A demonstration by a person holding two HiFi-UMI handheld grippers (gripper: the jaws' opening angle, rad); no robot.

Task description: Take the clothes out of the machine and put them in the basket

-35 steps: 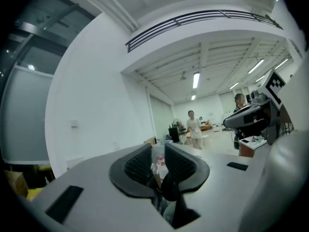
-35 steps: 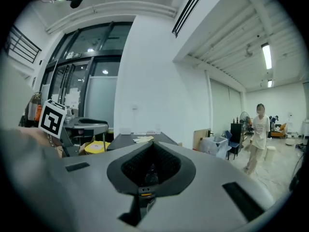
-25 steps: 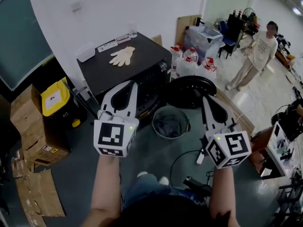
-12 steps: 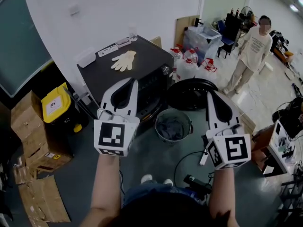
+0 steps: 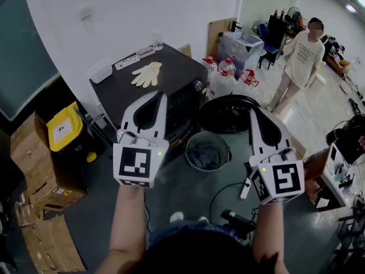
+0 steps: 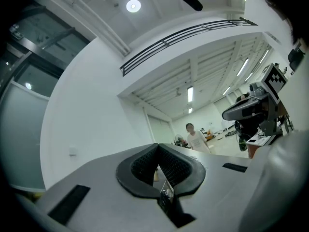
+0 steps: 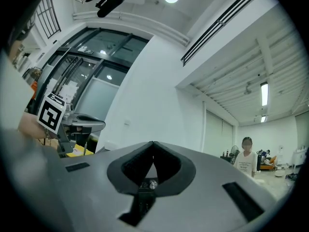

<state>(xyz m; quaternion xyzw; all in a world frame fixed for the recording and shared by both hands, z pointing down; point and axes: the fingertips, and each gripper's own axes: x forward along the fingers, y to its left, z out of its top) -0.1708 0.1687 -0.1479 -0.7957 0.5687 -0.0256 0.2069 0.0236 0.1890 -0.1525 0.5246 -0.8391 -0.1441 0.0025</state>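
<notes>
Compared with a second ago, both grippers stand a little higher in the head view. The right gripper (image 5: 253, 111) has rolled, so its marker cube now faces us more squarely. The person (image 5: 297, 59) in the pale shirt at the back of the room stands further left in the picture.

The left gripper (image 5: 163, 93) covers the front of the black machine (image 5: 122, 93), so we cannot see its opening or what is inside. Only its round door (image 5: 228, 114) shows, swung open to the right. The round grey basket (image 5: 209, 133) sits on the floor just in front of the machine, between the two grippers. Dark clothes (image 5: 206, 154) lie in it, but we cannot tell how many pieces. Our own head cuts off the bottom of the head view. Both gripper views look at wall and ceiling, and show neither machine nor basket. A pale glove (image 5: 146, 73) lies on top of the machine.

In the left gripper view the jaws are pressed together with nothing between the ribbed pads. The right gripper's jaws also meet tip to tip and hold nothing. Neither gripper touches the clothes, the basket or the machine.
</notes>
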